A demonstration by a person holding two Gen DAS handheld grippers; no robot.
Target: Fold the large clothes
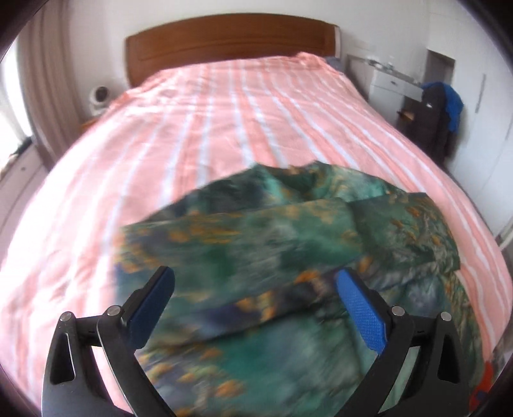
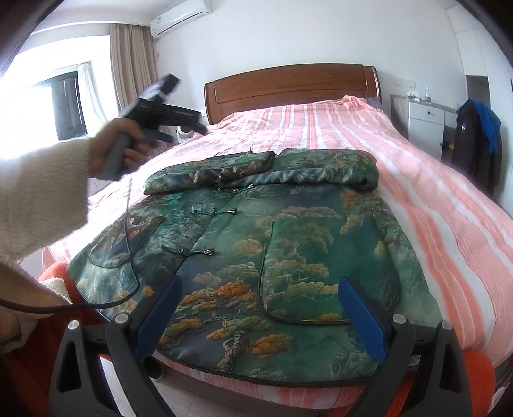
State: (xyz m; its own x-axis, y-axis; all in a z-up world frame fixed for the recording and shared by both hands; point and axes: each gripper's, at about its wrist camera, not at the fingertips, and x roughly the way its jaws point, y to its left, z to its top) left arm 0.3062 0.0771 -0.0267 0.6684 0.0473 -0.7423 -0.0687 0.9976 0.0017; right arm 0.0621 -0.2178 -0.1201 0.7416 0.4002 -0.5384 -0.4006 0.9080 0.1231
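Green padded jacket with a printed pine pattern [image 2: 256, 237] lies flat on the pink striped bed [image 2: 433, 199], sleeves folded across, just ahead of the right tool [image 2: 258, 317], both tools' fingers apart, left tool [image 1: 255, 308] raised, probably for the next fold.

We see a bed with a pink striped cover [image 2: 416, 192], its wooden headboard [image 2: 288, 86] at twelve o'clock, an air conditioner [image 2: 181, 14] at eleven, a white cabinet [image 2: 423, 125] at two.
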